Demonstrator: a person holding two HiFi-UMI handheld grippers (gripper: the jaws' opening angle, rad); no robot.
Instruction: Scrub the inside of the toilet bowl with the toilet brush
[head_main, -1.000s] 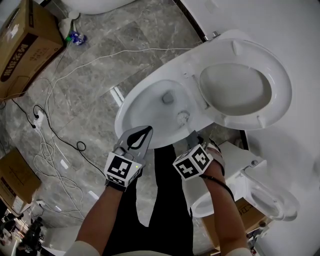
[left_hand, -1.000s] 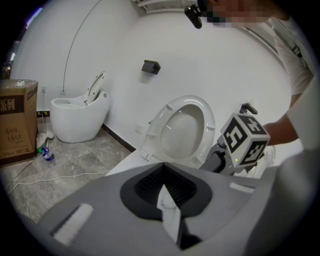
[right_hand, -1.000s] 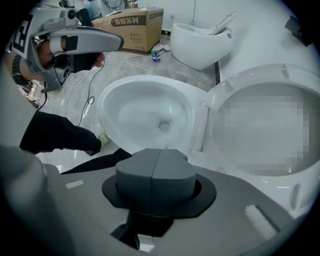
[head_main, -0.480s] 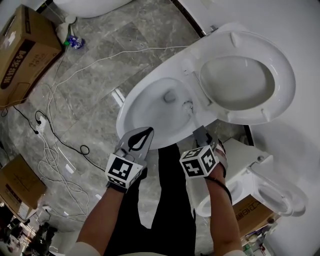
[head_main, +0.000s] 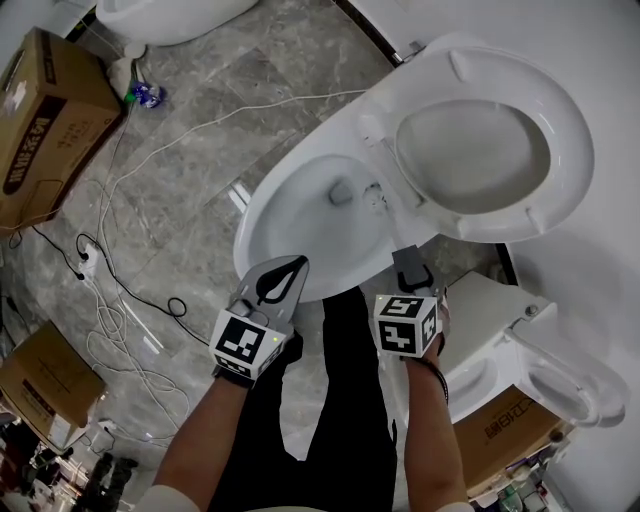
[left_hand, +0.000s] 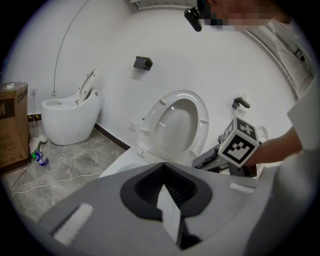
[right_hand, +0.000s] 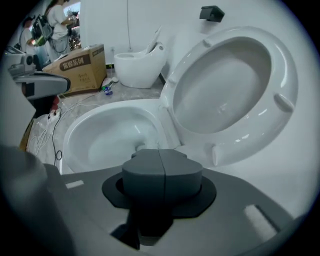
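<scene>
Head view looks steeply down on the toilet bowl (head_main: 290, 235), its seat and lid (head_main: 480, 150) raised behind it. The right gripper (head_main: 408, 262) hangs just over the bowl's near right rim. In the right gripper view its jaws are pressed together along one seam, and the head view shows them clamped on the thin handle of the toilet brush (head_main: 377, 194). The handle runs from the jaws up into the bowl. The brush head sits against the bowl's back inner wall, just right of the drain opening (head_main: 340, 192) and below the seat hinge. The left gripper (head_main: 285, 270) hovers at the bowl's front rim, apart from the porcelain. In the left gripper view its jaws stand apart and grip nothing, the ribbed inner pads showing. Left of the bowl, a white cable (head_main: 230, 110) trails across the grey marble floor (head_main: 180, 200). It runs toward a cardboard box (head_main: 45, 130), which lies well away from the bowl. In the left gripper view a second toilet (left_hand: 70, 117) stands against the wall, far left of the bowl.
</scene>
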